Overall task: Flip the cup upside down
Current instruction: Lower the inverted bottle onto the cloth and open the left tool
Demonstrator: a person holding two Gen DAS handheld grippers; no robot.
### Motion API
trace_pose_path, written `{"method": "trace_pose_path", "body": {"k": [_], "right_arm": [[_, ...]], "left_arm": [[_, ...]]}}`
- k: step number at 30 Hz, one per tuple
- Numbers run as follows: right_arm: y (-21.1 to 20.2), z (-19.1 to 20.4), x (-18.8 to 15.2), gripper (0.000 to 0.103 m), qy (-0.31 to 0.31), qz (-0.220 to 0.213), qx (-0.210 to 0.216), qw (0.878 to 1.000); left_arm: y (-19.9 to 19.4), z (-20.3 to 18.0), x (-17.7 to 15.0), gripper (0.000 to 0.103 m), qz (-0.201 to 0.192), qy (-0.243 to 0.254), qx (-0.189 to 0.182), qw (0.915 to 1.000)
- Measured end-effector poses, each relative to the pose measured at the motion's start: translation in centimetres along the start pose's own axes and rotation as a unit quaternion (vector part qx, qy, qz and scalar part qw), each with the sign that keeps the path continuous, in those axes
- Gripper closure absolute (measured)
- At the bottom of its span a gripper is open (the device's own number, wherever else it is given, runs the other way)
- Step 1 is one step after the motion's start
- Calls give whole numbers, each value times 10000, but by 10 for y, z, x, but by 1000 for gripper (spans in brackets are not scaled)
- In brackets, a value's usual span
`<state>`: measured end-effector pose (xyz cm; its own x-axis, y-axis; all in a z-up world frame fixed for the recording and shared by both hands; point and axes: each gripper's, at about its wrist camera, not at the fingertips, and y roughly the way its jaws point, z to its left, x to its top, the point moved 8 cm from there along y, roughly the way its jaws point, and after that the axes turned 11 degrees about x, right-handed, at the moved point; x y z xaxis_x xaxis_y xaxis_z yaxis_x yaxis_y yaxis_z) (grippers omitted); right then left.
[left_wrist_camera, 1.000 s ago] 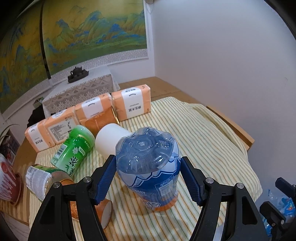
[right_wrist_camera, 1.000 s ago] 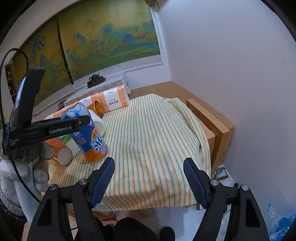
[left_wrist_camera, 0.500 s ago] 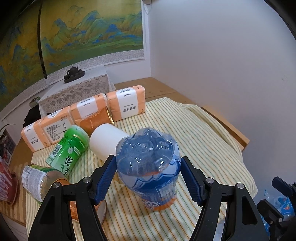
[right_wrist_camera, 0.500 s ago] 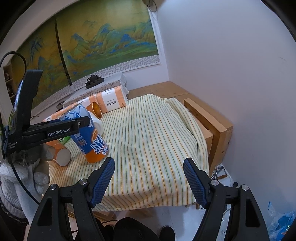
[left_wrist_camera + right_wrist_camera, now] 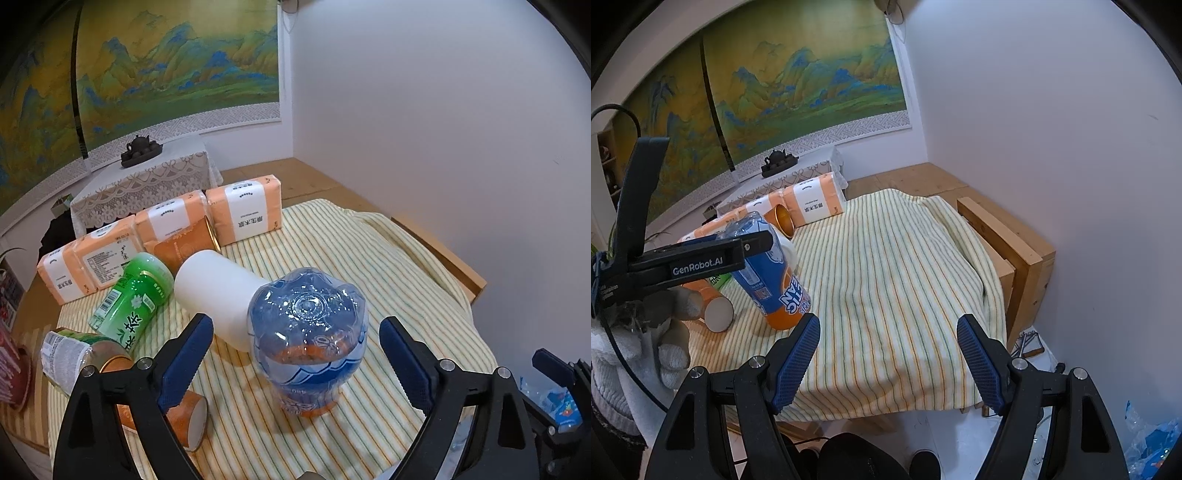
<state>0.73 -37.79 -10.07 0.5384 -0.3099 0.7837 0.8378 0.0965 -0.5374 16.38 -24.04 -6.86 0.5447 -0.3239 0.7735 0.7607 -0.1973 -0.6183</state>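
A clear blue-and-orange plastic cup [image 5: 306, 332] stands bottom up, slightly tilted, on the striped cloth [image 5: 388, 280]. My left gripper [image 5: 295, 358] is open around it, with a gap between each blue pad and the cup's wall. The right wrist view shows the same cup [image 5: 772, 280] from the side, leaning left, with the left gripper's finger [image 5: 753, 242] beside its upper part and a gloved hand [image 5: 646, 332] holding that gripper. My right gripper [image 5: 888, 354] is open and empty over the cloth's front edge, to the right of the cup.
Behind the cup lie a white cup [image 5: 218, 291], a green tea bottle [image 5: 133, 302] and an orange cup [image 5: 184, 247]. An orange paper cup [image 5: 184, 417] and a jar [image 5: 74, 354] lie at the left. Orange tissue packs [image 5: 243, 214] line the back. A wooden frame [image 5: 1008, 240] edges the right.
My left gripper's pads were against the cup's sides and have spread apart, letting go of it. The cup stays bottom up on the cloth. The right gripper has hardly moved.
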Motion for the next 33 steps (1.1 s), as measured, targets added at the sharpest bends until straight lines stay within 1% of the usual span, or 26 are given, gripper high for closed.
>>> {"method": "trace_pose_path", "body": {"k": [6,11,12,15,18,21,24,27,31,33], "right_arm": [[-4,3,5,30,-26,-115,-18,9999],[-10,13,12,23,-95,-261,20,9996],[-10,16,14,22,-128,-285,25,9995],[-12,28,18,15,-265,-391,46,9989],[-13,42,21,13,-379,-477,75,9981],[-11,56,24,7,-469,-510,121,9975],[-12,70,26,6,-536,-649,169,9963],[-9,81,28,6,-595,-715,197,9955],[-1,97,29,6,-721,-762,214,9943],[1,105,28,6,-828,-814,229,9930]], "left_arm": [[-22,10,0,9,-171,-142,-58,9997],[-53,29,-2,9,-445,-338,-29,9984],[-60,34,-4,7,-517,-379,-17,9979],[-78,49,-8,5,-670,-511,38,9964],[-96,68,-15,0,-797,-675,125,9945],[-109,87,-26,0,-781,-746,238,9939],[-118,110,-39,0,-763,-910,317,9924],[-127,136,-55,0,-762,-1273,444,9879],[-137,175,-78,1,-742,-1782,785,9781],[-143,189,-88,0,-773,-1924,935,9738]]}}
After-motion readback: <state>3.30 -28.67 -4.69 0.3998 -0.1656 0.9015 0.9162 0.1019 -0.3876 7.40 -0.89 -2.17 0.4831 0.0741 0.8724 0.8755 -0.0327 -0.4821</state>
